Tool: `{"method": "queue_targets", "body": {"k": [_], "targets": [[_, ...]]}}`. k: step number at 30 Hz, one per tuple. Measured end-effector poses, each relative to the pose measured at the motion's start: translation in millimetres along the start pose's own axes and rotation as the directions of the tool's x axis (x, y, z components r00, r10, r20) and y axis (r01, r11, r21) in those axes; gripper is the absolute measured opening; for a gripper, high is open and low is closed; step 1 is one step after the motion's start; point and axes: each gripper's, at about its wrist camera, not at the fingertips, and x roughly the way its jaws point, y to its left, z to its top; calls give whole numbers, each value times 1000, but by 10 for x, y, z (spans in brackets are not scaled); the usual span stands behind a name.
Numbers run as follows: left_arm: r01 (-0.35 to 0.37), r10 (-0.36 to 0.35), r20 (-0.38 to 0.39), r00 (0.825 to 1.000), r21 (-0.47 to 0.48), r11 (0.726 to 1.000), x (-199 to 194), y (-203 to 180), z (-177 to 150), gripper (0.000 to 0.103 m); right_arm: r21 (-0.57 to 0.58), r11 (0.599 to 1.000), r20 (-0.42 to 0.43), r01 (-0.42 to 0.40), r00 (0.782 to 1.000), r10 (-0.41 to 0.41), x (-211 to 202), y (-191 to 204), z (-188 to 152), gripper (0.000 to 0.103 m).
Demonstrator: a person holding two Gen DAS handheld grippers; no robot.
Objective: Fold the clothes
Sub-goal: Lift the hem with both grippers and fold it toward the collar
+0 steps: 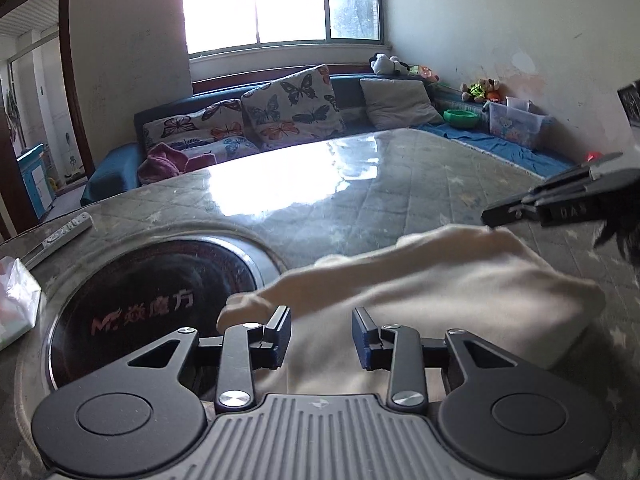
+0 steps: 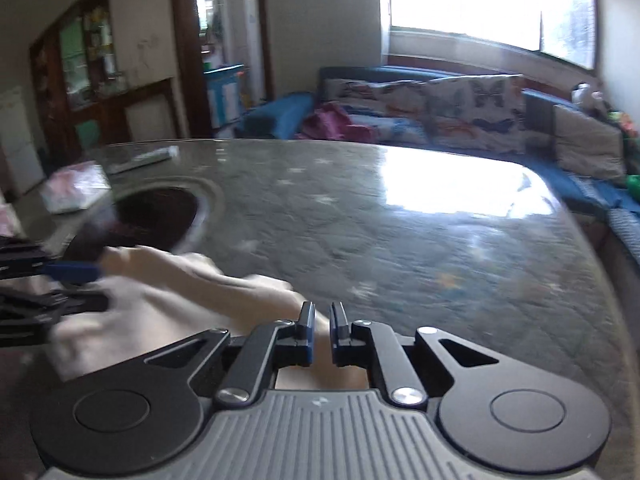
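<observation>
The glass-topped table (image 1: 360, 184) fills mid-frame as a flat folding surface, the cream garment (image 1: 420, 280) bunched at lower centre, where the left gripper (image 1: 322, 338) hovers spread wide above it, while the right gripper (image 2: 320, 332) stands nearly closed, seemingly pinching its edge.

Garment (image 1: 420, 280) spread on the counter (image 1: 360, 184), just right of the round cooktop (image 1: 152, 292) set into it. Remote (image 1: 60, 236) and packet (image 1: 16, 300) left of the cooktop. Sofa (image 1: 120, 160) with cushions (image 1: 292, 104) behind the counter, beneath the window (image 1: 280, 0).
</observation>
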Motion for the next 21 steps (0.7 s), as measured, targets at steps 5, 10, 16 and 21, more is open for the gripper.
{"method": "queue_targets", "body": {"k": [5, 10, 16, 21], "targets": [[35, -36, -14, 999, -31, 999, 223, 24, 178, 33, -11, 998, -40, -54, 998, 53, 229, 160, 102, 8], [43, -45, -46, 998, -41, 998, 454, 50, 253, 32, -8, 999, -88, -44, 995, 43, 457, 202, 108, 8], [27, -30, -63, 998, -50, 998, 574, 92, 240, 33, -7, 999, -77, -50, 996, 49, 403, 155, 116, 9], [27, -28, -23, 999, -72, 997, 343, 106, 205, 32, -33, 998, -35, -49, 998, 48, 141, 187, 95, 9]]}}
